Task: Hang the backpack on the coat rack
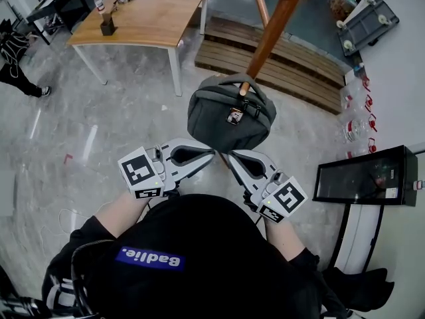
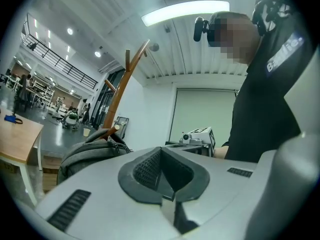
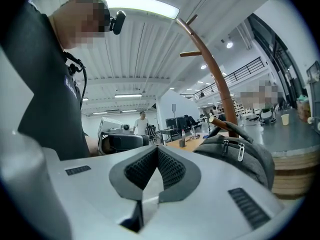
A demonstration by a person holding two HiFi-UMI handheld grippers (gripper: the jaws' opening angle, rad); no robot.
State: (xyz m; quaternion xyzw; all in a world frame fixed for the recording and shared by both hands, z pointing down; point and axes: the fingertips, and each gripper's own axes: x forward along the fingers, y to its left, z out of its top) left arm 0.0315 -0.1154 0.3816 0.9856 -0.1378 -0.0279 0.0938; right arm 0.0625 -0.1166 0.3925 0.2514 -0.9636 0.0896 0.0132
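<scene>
A grey backpack point(image 1: 229, 115) hangs by its top handle from a peg point(image 1: 244, 88) of the brown wooden coat rack point(image 1: 275, 25). Both grippers sit just below it in the head view, tips close together and apart from the bag. My left gripper point(image 1: 212, 154) is shut with nothing between its pads. My right gripper point(image 1: 231, 155) is shut and empty too. In the left gripper view the shut left gripper point(image 2: 161, 171) has the backpack point(image 2: 87, 154) off to its left. In the right gripper view the shut right gripper point(image 3: 156, 171) has the backpack point(image 3: 240, 151) at its right.
A wooden table point(image 1: 146, 15) with small items stands at the far left. A wooden pallet point(image 1: 279, 58) lies behind the rack's base. A black glass-fronted cabinet point(image 1: 365, 178) and packs of bottles point(image 1: 355, 111) line the right wall. A person point(image 1: 13, 58) stands far left.
</scene>
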